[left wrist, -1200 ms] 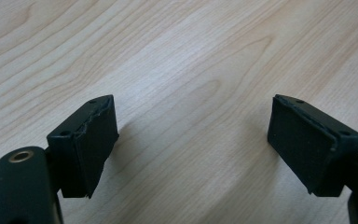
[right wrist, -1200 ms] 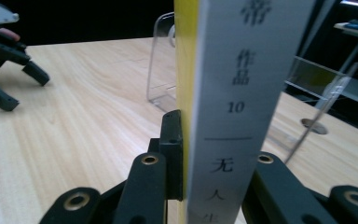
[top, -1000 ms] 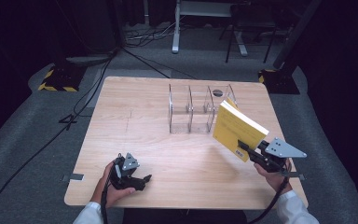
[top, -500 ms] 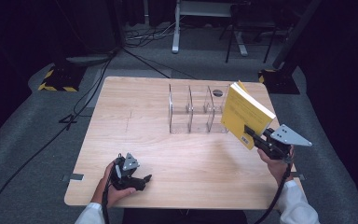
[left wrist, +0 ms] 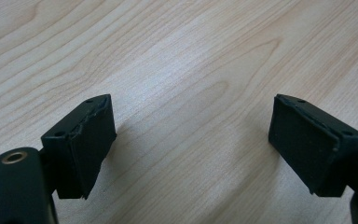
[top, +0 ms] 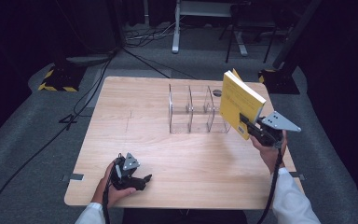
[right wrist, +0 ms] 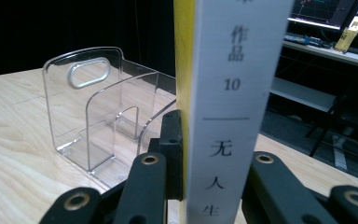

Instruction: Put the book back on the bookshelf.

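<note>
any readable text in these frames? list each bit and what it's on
"作品" – white spine of the yellow book, held in the right gripper.
"10" – same spine, just below.
"无 人 生" – same spine, under a thin line; it runs on past the bottom edge.
Top of the spine: a cut-off character, unreadable.
Book cover in the high view: dark print, too small to read.
Clear plastic organizer: no text.

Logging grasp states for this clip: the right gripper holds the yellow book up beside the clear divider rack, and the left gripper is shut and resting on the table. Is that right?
Not quite. The left gripper is open: the left gripper view shows its fingers spread wide over bare table. The rest stands: the right gripper holds the yellow book up beside the clear divider rack.
</note>
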